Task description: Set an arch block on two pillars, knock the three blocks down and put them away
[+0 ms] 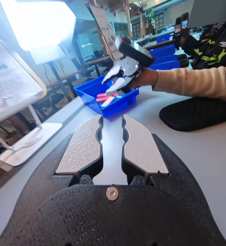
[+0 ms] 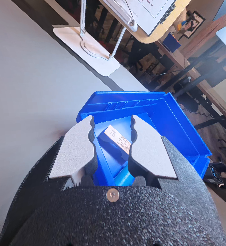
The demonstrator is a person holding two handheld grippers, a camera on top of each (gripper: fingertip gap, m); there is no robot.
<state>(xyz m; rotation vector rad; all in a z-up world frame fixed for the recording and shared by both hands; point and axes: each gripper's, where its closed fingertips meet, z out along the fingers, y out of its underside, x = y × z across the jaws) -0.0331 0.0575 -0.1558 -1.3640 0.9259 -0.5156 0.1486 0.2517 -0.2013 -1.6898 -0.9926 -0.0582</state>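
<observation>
blocks: wooden plank (image 2: pixel 117 138) and red pieces (image 1: pixel 101 97) lie in blue bin (image 1: pixel 91 91), partly hidden | right claw (image 2: pixel 111 129) released, above bin | left claw (image 1: pixel 112 131) released, empty, over grey worktop (image 1: pixel 176 153) | document stand (image 2: pixel 91 50) at worktop edge

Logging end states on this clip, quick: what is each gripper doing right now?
Left gripper: open, empty, over the bare table.
Right gripper: open, holding nothing, over the blue bin, where a wooden block lies.

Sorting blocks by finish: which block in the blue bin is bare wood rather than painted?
The flat tan block lying slanted in the blue bin, below the right gripper; the red blocks beside it are painted.
</observation>
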